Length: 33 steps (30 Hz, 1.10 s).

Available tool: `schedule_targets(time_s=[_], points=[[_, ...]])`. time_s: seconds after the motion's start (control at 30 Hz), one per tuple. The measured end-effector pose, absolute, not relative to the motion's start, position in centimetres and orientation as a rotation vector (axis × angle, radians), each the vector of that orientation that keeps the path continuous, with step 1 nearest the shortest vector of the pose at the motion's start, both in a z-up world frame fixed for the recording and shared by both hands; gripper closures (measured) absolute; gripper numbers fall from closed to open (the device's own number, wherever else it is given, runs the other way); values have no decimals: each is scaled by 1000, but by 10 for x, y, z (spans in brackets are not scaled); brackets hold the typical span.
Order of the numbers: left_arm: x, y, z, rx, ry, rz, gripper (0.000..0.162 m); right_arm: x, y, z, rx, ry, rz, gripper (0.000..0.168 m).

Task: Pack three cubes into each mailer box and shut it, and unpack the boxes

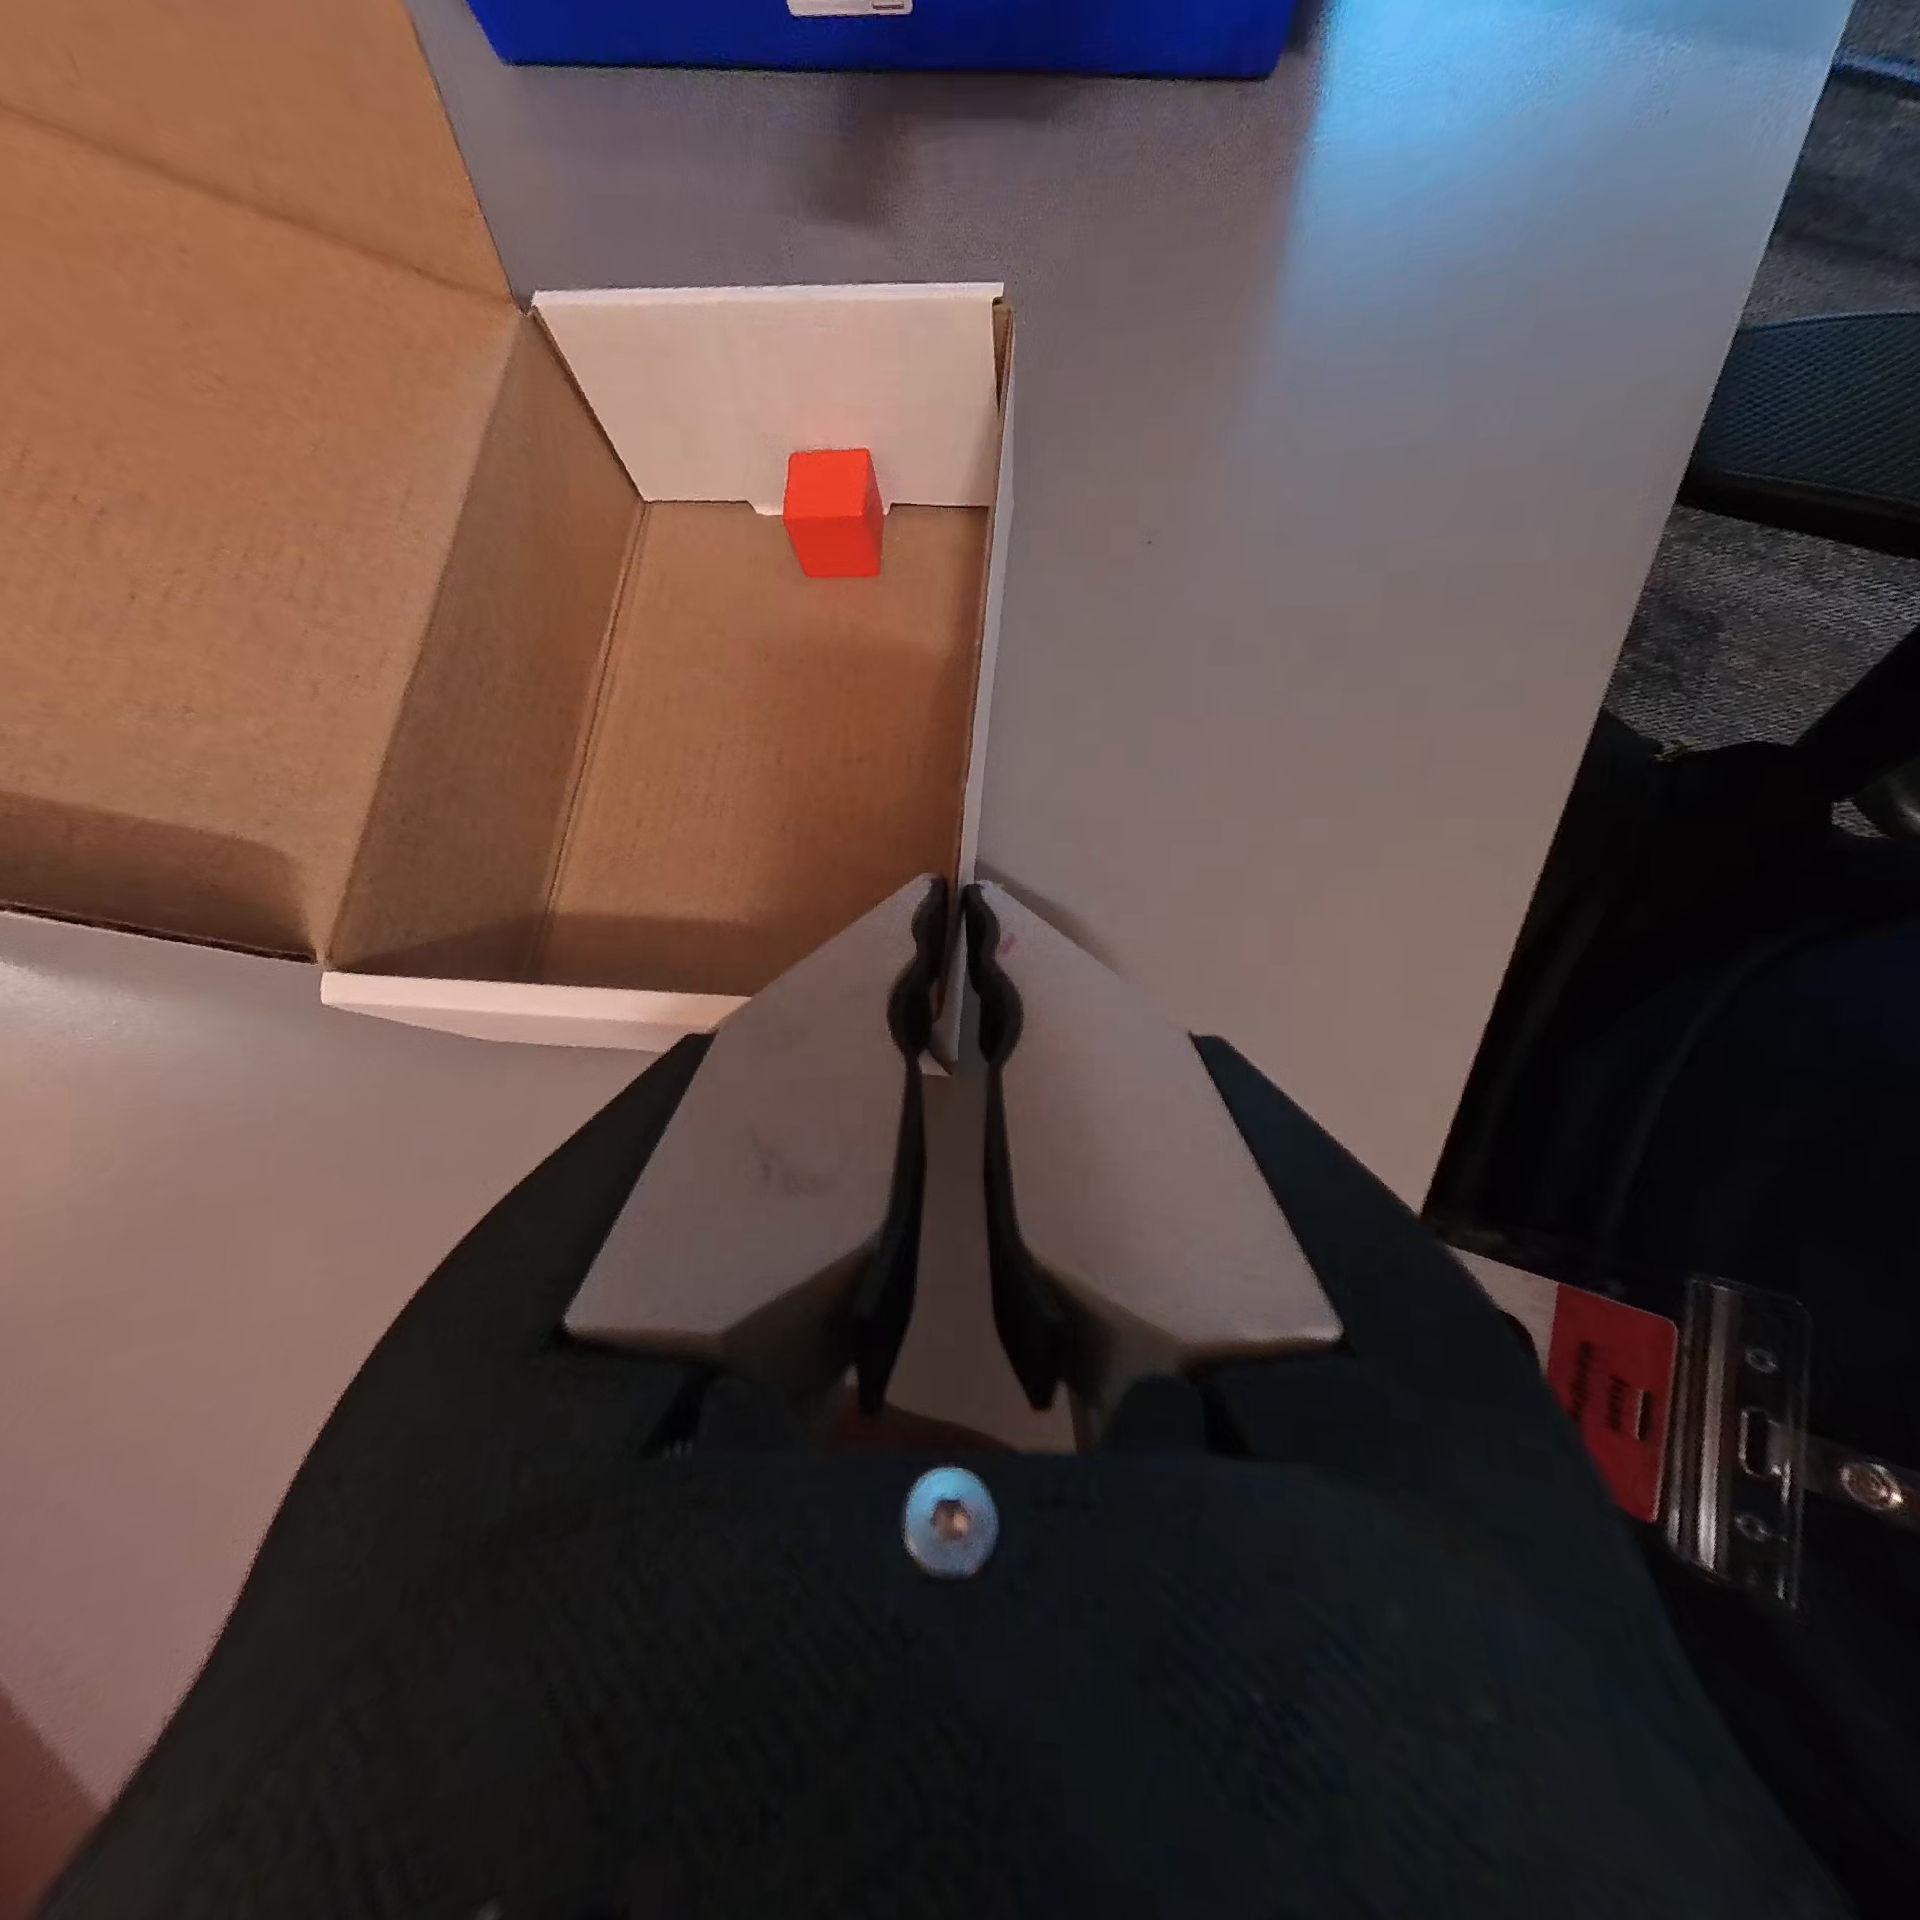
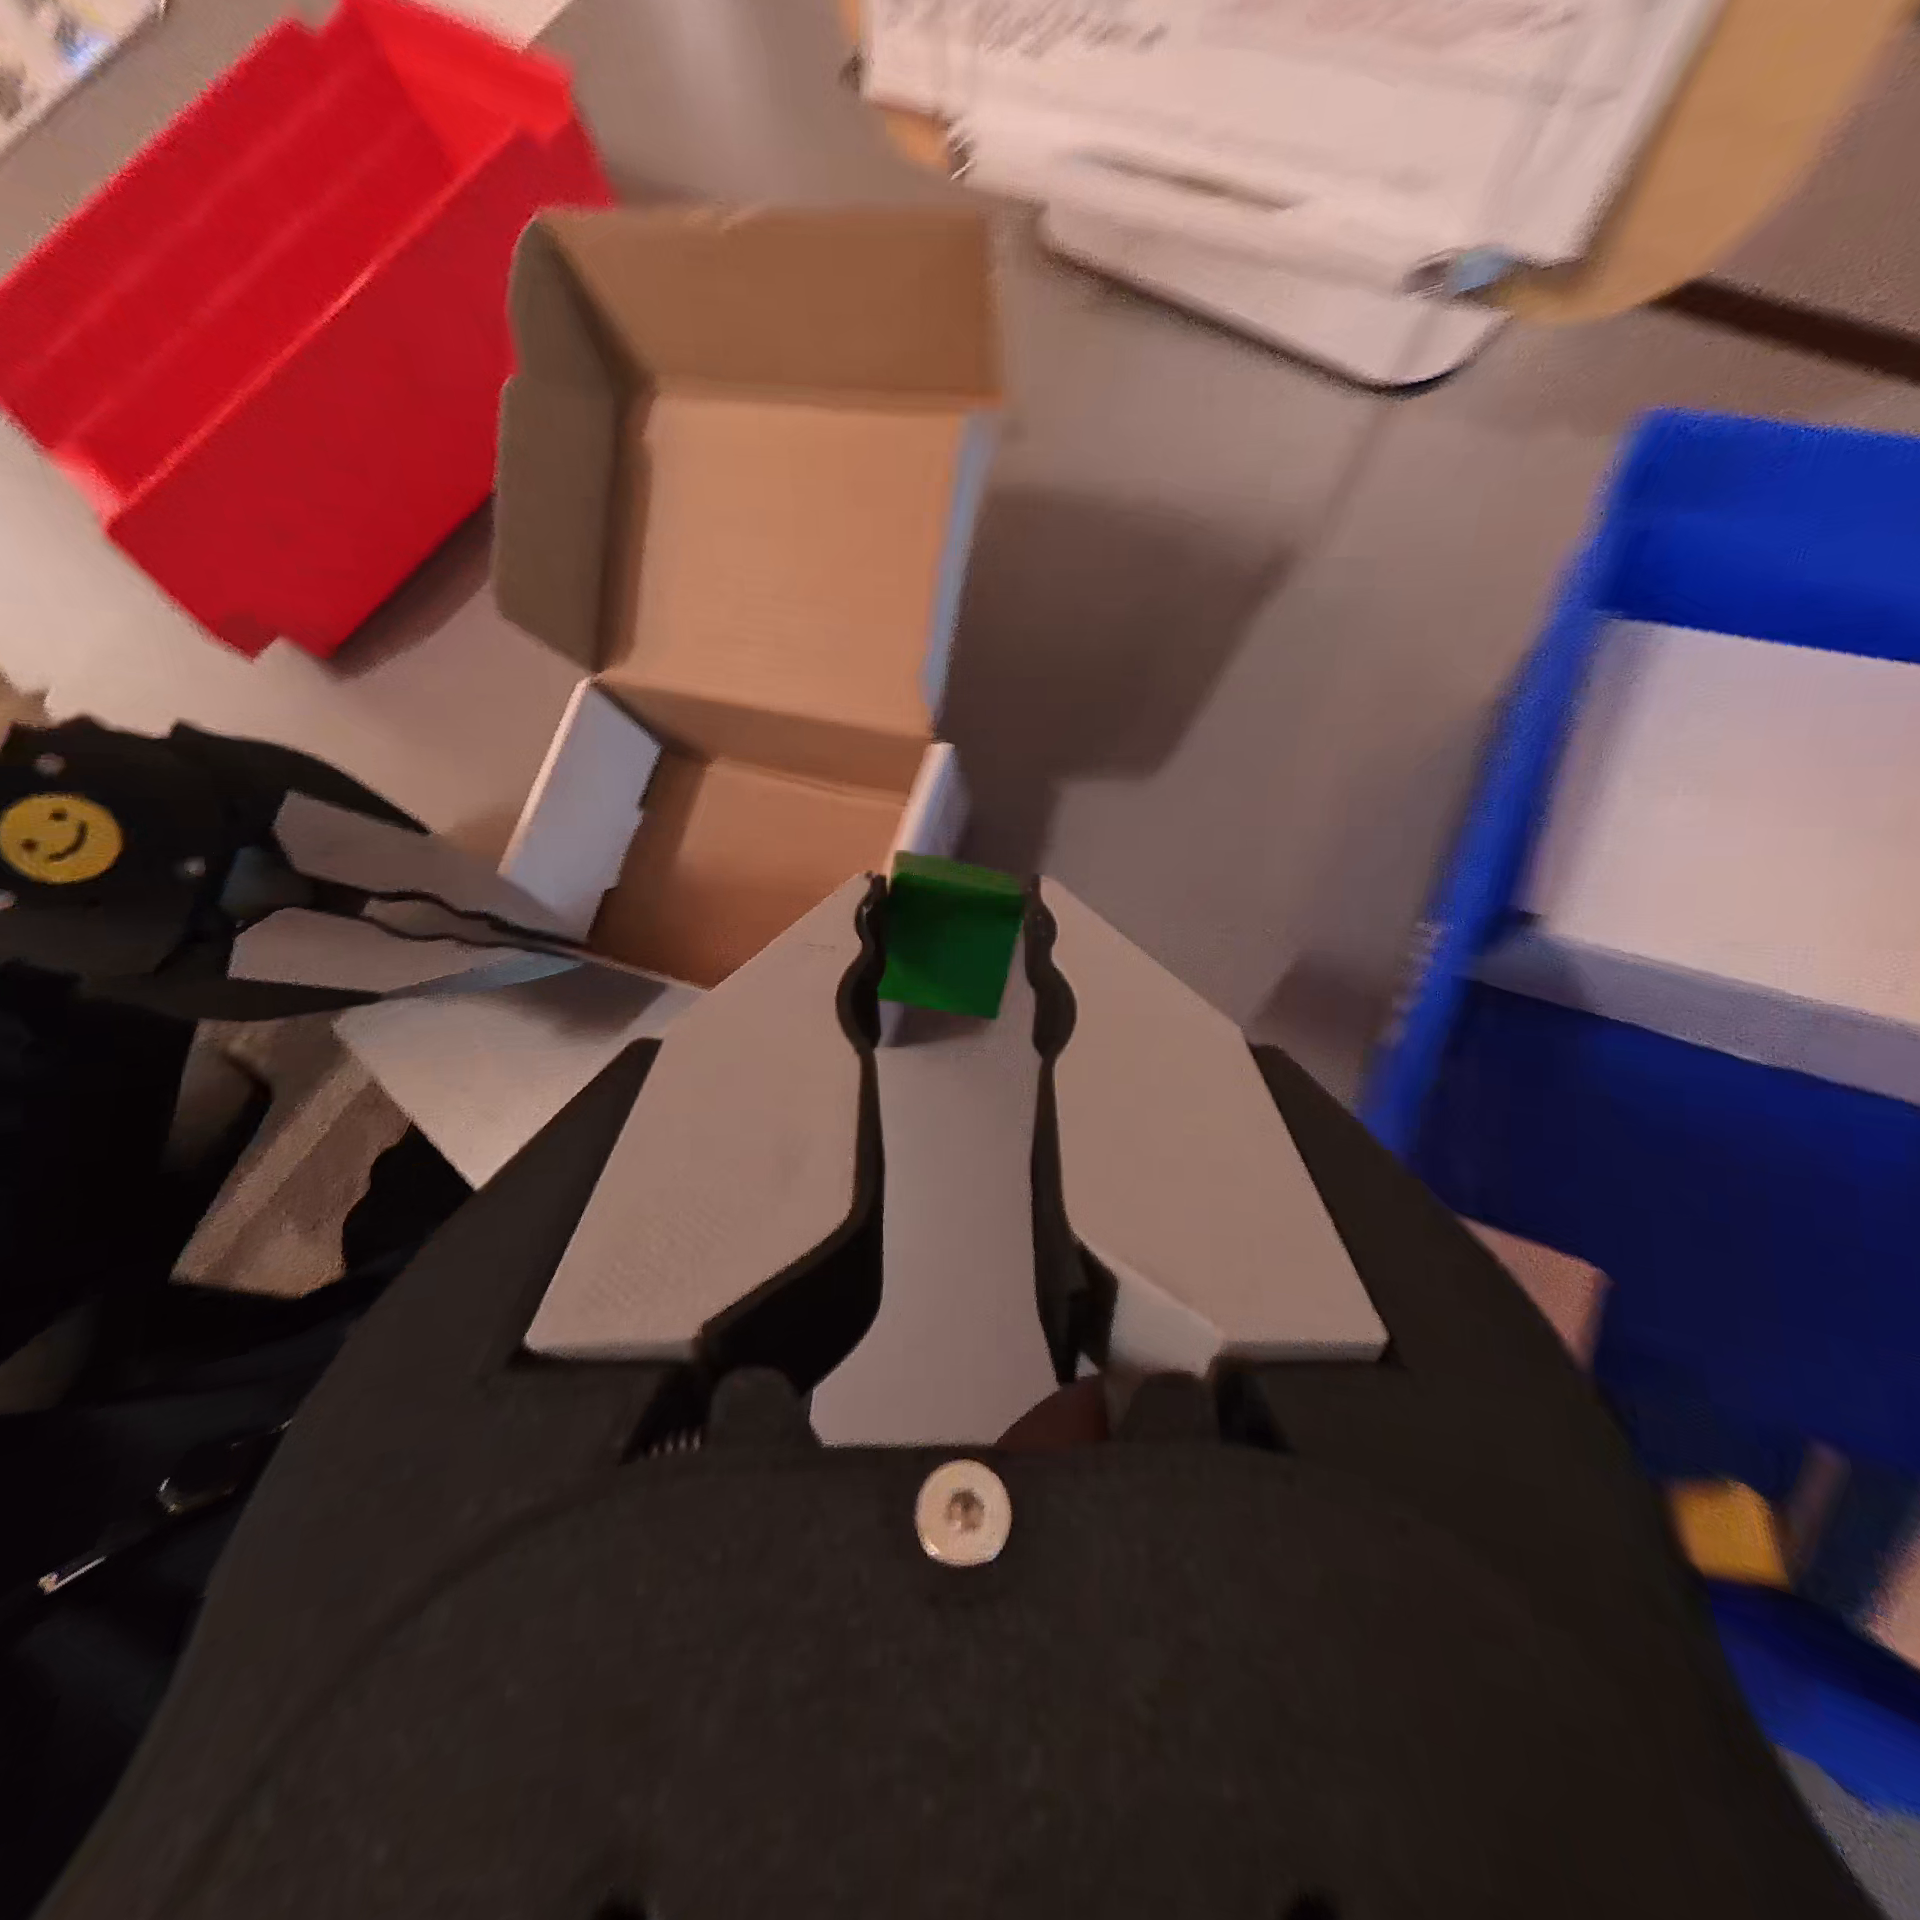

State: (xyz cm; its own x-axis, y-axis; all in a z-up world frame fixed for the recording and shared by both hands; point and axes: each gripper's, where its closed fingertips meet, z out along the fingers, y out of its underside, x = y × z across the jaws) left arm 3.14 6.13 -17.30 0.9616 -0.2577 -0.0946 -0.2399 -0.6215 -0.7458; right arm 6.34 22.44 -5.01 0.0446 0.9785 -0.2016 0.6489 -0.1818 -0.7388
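An open mailer box, white outside and brown inside, lies on the grey table with its lid folded back to the left. A red cube stands inside against the far wall. My left gripper is shut on the box's right wall near its near corner. My right gripper is shut on a green cube and holds it just in front of the box, above its near rim. The left gripper also shows in the right wrist view, clamped on the box wall. That view is blurred and does not show the red cube.
A blue bin holding something white stands right of the box; its edge shows in the left wrist view. A red bin stands at the back left. Papers and a cardboard piece lie behind. The table edge runs along the right.
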Motion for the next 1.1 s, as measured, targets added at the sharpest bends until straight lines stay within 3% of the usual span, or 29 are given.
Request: schedule_targets(time_s=[0.17,0.53,0.77,0.9,1.1], points=[[32,62,-173,-2268,342,-27,162,122,322,-38,-1968,-1391,742,145],[32,62,-173,-2259,323,-33,162,172,418,-136,-2154,-1312,247,144],[32,61,-173,-2255,329,-49,162,178,427,-165,-2240,-1336,111,144],[32,61,-173,-2254,333,-51,162,174,422,-144,-2200,-1303,163,139],[32,62,-172,-2253,337,-51,162,112,320,-54,-1944,-1412,613,140]])
